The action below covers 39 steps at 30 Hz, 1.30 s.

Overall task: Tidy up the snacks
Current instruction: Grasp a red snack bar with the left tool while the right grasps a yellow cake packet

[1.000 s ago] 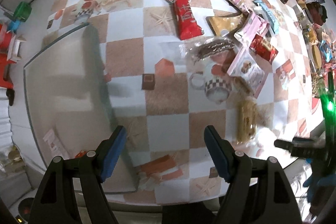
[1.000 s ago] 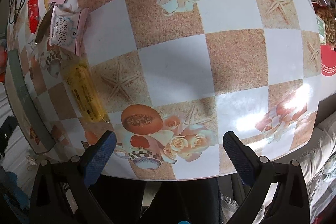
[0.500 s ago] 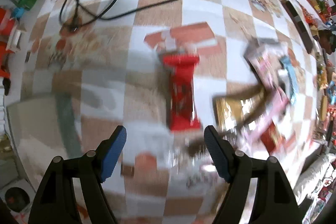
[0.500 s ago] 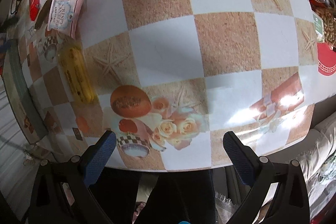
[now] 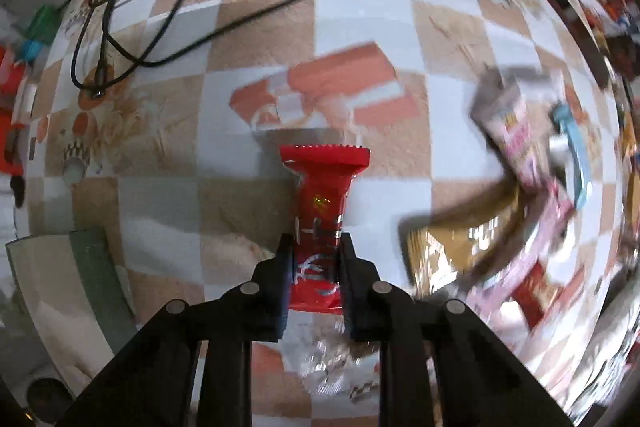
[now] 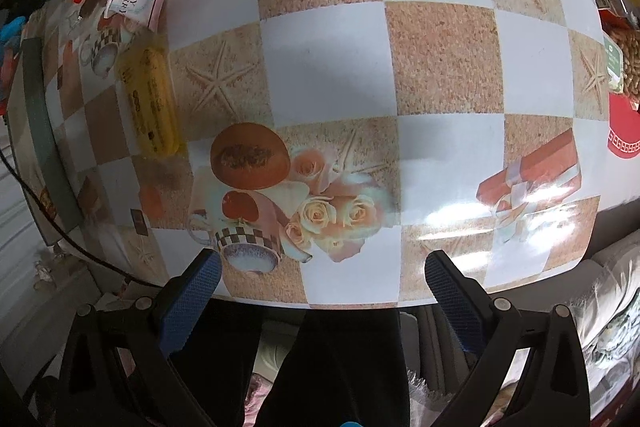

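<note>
Left wrist: left gripper clamps red snack bar; right gripper agape

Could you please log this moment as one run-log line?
left claw: shut on red snack bar | right claw: open, empty

We see a red wrapper, a yellow packet, and a tan-and-white checked tablecloth.
</note>
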Motion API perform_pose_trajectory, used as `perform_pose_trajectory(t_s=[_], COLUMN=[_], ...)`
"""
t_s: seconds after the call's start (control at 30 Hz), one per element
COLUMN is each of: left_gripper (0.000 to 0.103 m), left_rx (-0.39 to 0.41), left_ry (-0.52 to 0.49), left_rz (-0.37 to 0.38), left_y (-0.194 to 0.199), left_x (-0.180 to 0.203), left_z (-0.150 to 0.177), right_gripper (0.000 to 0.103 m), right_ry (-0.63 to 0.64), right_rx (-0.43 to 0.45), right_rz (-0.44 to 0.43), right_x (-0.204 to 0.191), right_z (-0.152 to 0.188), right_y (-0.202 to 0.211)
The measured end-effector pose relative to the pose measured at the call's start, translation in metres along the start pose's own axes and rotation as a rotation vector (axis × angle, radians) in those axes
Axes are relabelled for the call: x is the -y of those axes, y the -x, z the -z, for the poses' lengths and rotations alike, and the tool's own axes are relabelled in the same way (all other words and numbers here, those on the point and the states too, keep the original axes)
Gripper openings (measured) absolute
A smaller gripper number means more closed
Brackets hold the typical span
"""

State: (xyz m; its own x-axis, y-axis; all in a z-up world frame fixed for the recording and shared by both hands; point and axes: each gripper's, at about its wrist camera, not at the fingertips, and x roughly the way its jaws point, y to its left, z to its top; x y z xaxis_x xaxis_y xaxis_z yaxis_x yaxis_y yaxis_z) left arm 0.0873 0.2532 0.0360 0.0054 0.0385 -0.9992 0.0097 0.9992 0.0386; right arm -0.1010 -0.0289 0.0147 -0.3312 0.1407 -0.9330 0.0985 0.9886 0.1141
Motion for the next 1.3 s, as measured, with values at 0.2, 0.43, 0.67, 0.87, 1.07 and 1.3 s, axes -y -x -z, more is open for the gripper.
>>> perform_pose_trajectory(t_s=[0.2,0.43,0.67,0.87,1.07,1.3], left_gripper=[0.023,0.03,0.06,0.069,0.079,0.057], left_rx=[-0.036,-0.067,-0.08,-0.07,-0.063,-0.062], left_ry=[0.024,0.013,0.063,0.053,0.021,-0.007], left_rz=[0.009,-0.022,-0.018,-0.008,-0.004,-0.004], left_y=[-0.003,-0.005,-0.009,-0.014,-0.016,-0.018], left_x=[-0.017,-0.026,-0.044,-0.06,-0.061,-0.037], left_z=[0.084,0.169,0.175,0.173,0.148,0.15], right_gripper=[0.102,0.102,0.103,0.103,0.103,0.097], right_ry=[0.017,0.102,0.15,0.177,0.173,0.211], right_rx=[0.024,0.077,0.133,0.163,0.192,0.159], right_rz=[-0.008,-0.002,0.088,0.187,0.178,0.193], right_x=[-0.019,-0.072,-0.113,-0.134,-0.14,-0.138], right_z=[-0.015,-0.04,-0.076,-0.084,-0.077,-0.057], right_y=[0.005,0.004,-0.01,-0.015,-0.018,-0.022])
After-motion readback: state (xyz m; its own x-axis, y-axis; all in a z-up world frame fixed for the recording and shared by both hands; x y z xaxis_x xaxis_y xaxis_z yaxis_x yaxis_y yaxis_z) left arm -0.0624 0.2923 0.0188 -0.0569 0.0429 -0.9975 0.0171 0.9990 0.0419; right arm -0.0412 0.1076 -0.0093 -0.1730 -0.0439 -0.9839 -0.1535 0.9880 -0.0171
